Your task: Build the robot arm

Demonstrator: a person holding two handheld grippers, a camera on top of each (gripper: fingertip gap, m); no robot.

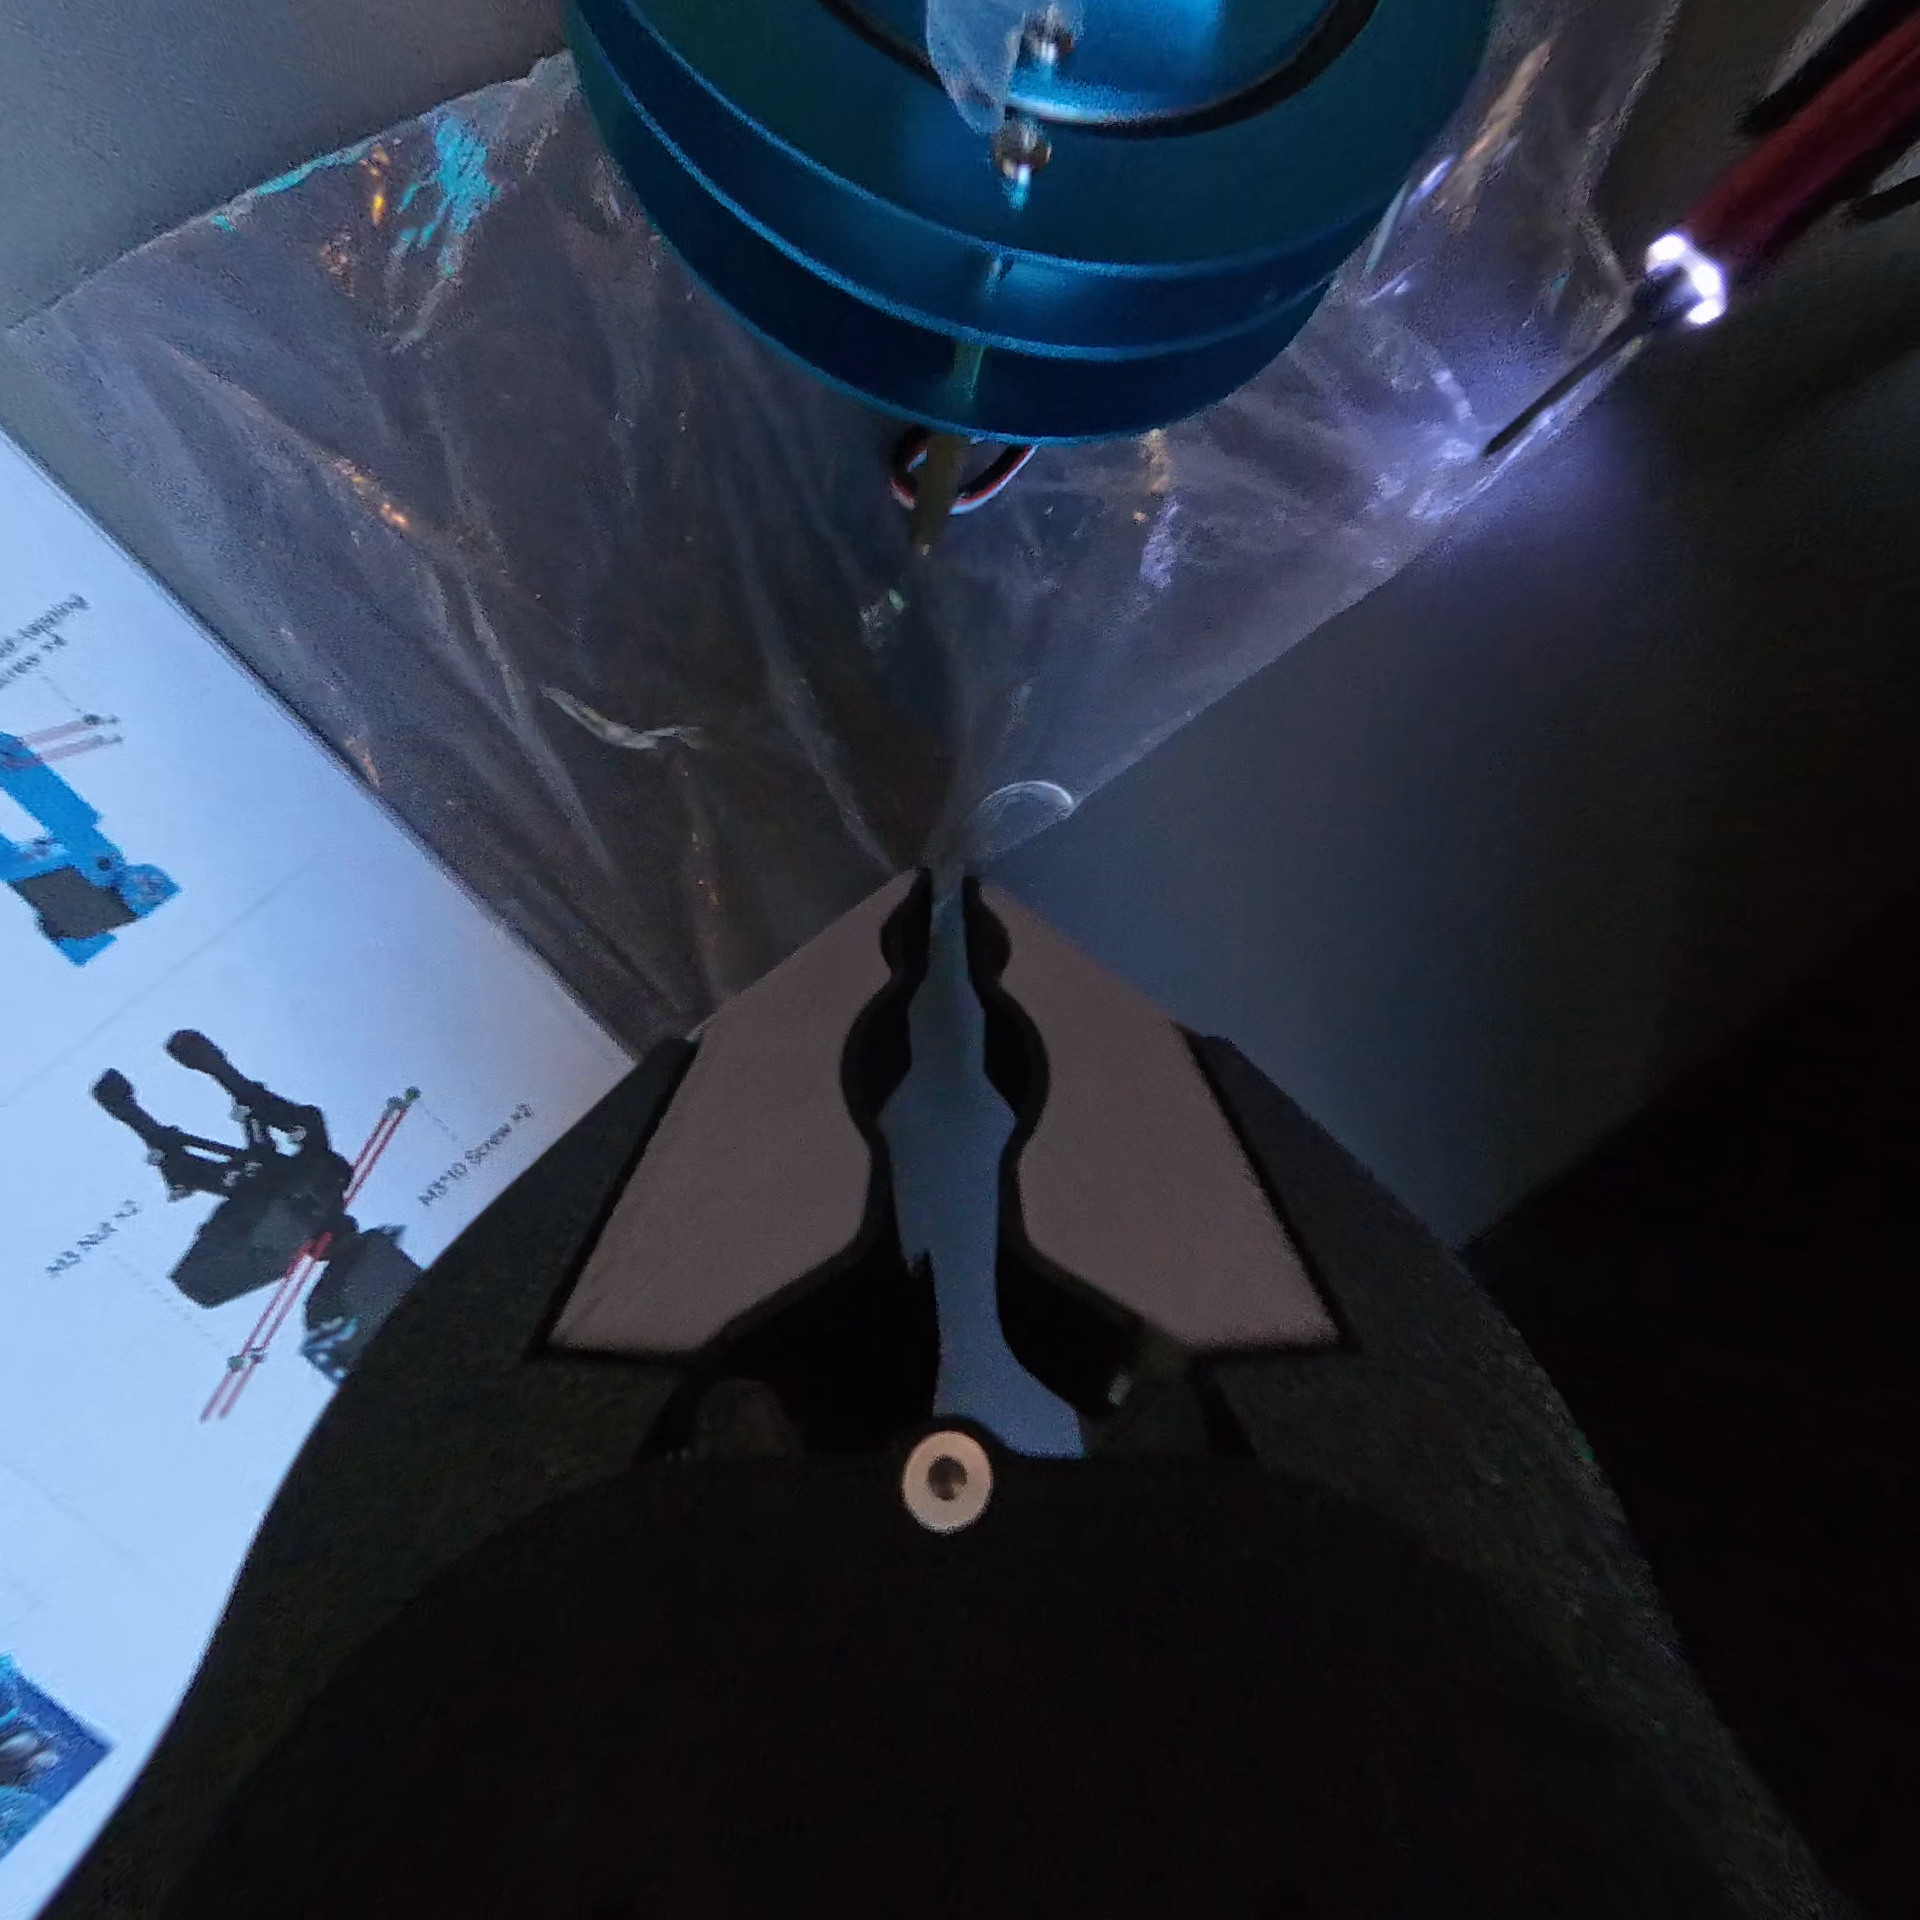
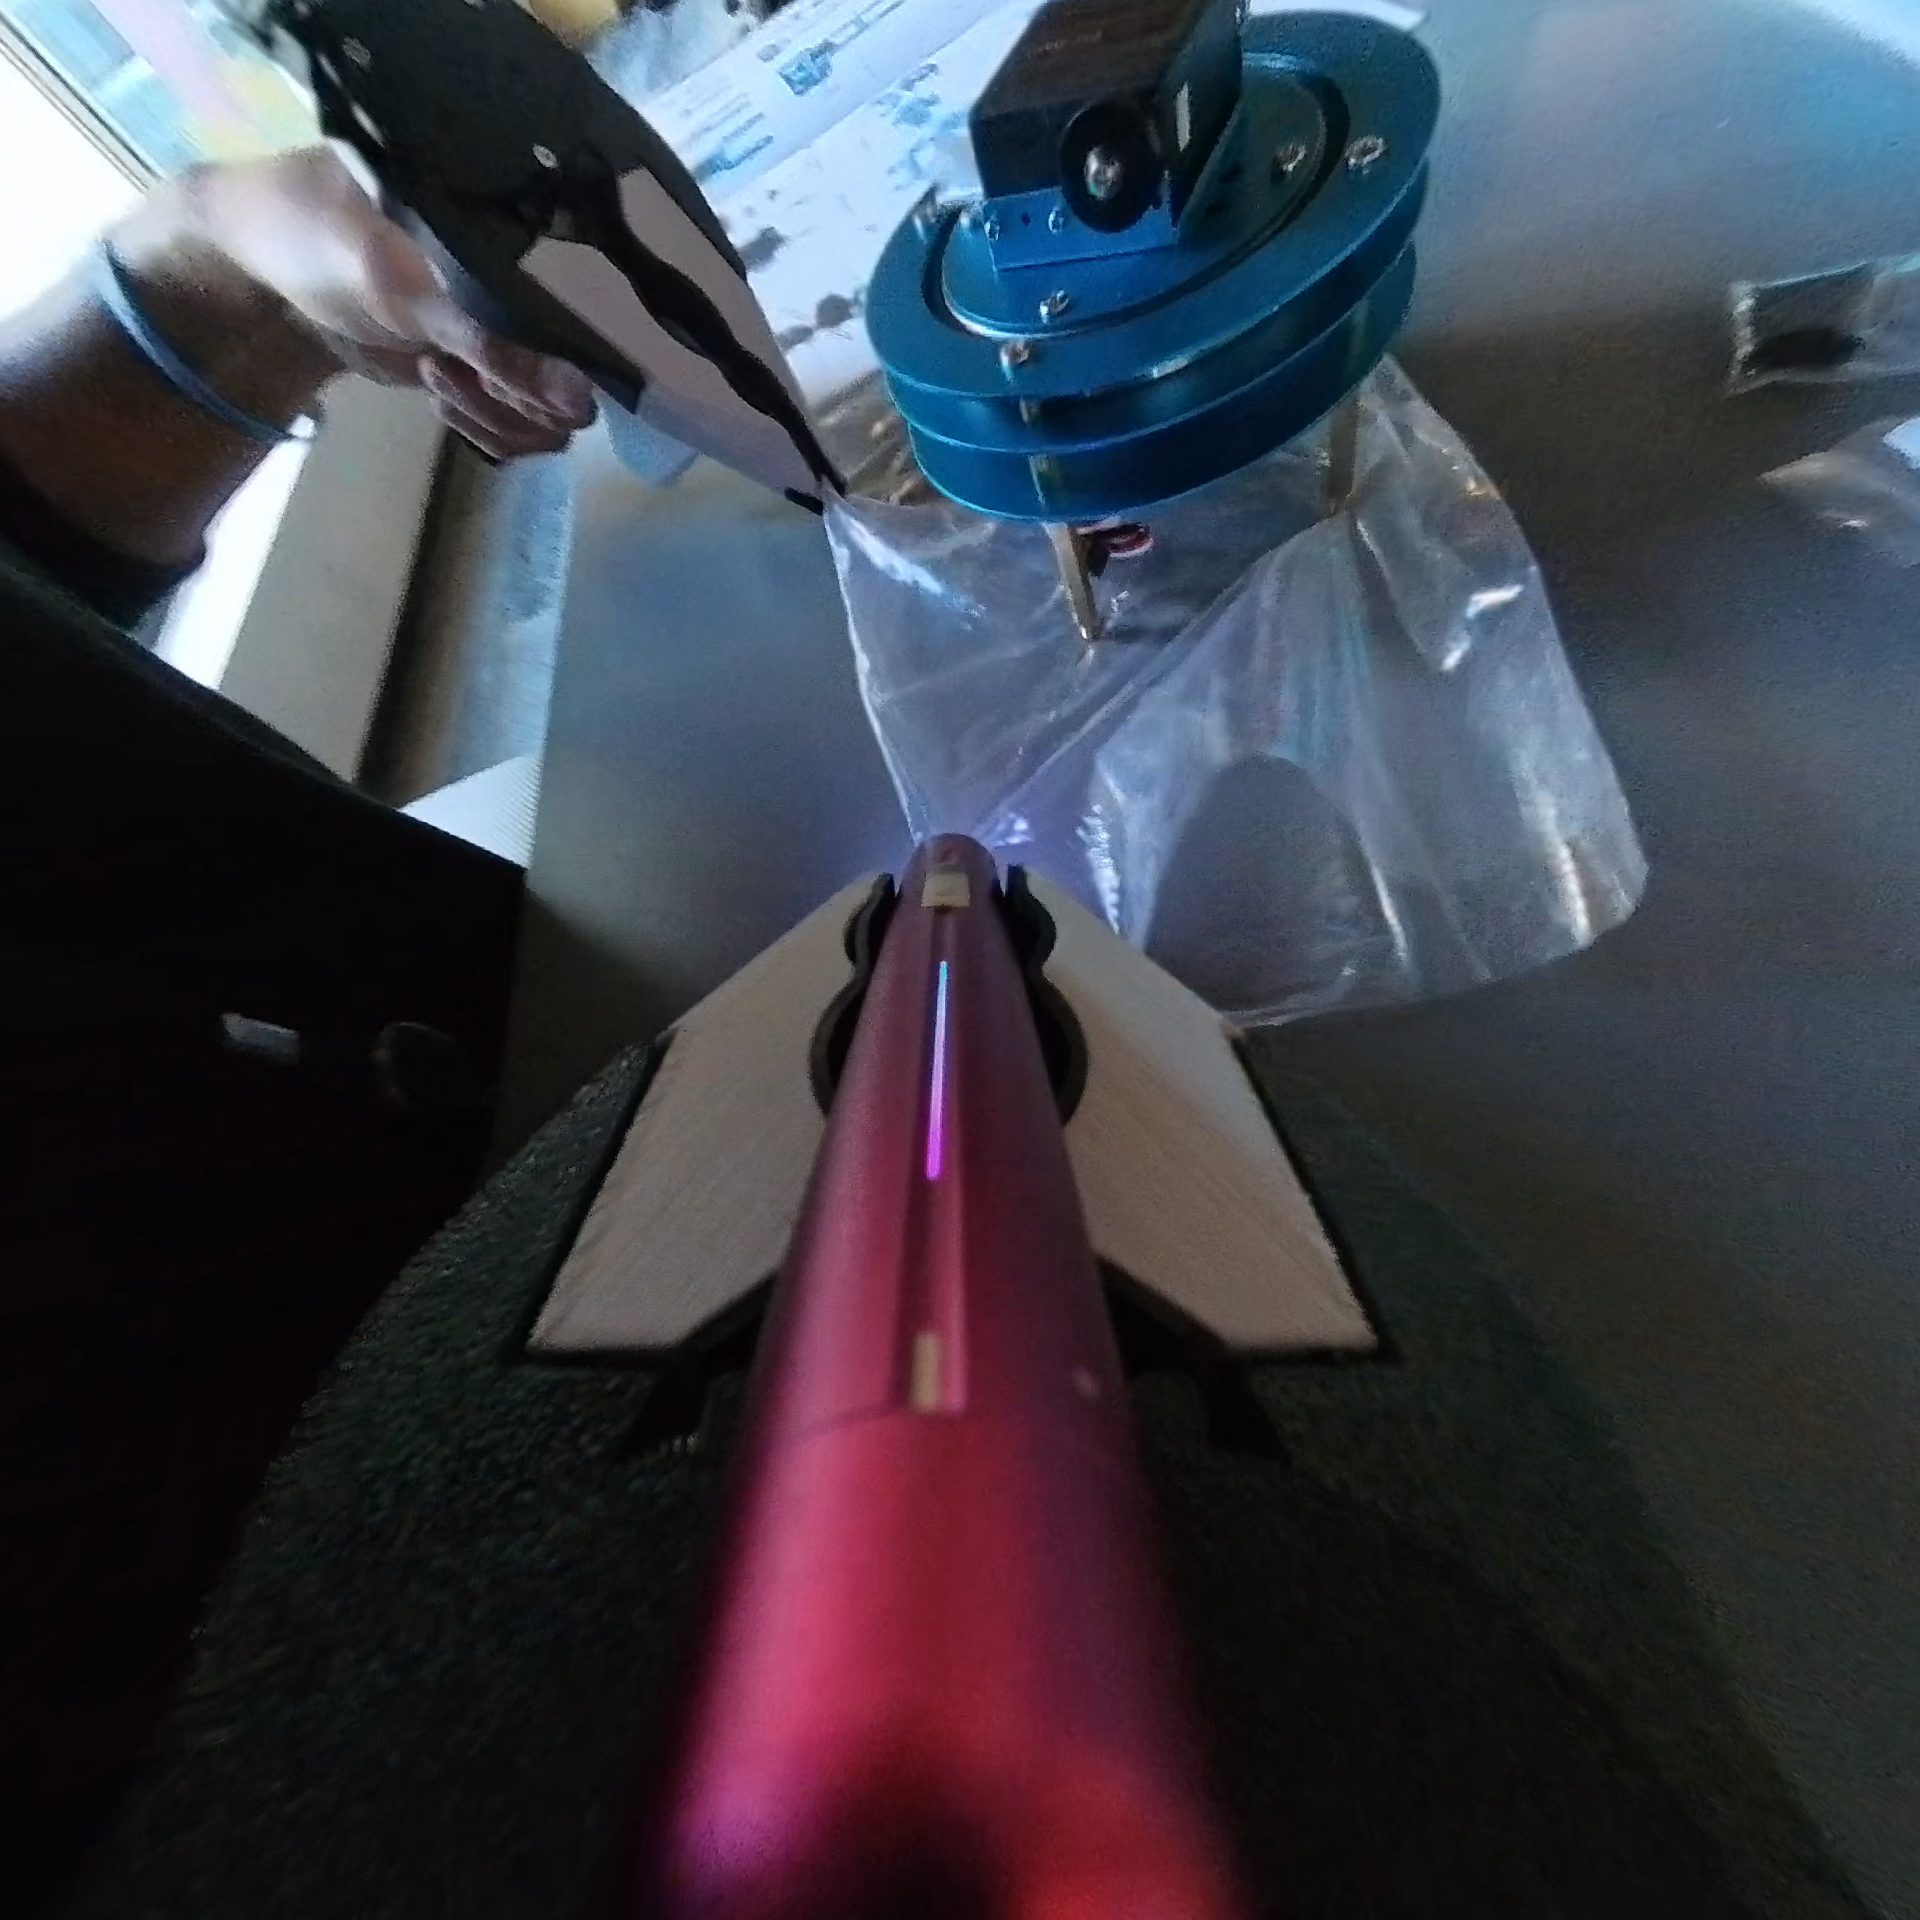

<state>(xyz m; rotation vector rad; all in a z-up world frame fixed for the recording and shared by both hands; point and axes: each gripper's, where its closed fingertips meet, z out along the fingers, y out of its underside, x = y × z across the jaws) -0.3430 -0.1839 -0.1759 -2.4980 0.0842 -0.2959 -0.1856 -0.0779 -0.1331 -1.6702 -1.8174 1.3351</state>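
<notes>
Instruction sheet (image 1: 187, 935) is lying far left, partly cut off. Left gripper (image 1: 943, 883) is pinching a corner of the clear plastic bag (image 1: 520, 520), jaws together on it. Blue disc stack (image 2: 1143, 312) is sitting on the bag, blocking the view beyond. Right gripper (image 2: 948, 883) is clamping a red electric screwdriver (image 2: 935, 1247), tip hidden by glare.

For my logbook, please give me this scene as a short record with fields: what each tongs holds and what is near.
left tongs: shut on a corner of the clear plastic bag
right tongs: shut on the red electric screwdriver, its tip light on
blue round base: stands on the bag, black servo on top
instruction sheet: lies left of the bag
surface: grey table
</notes>
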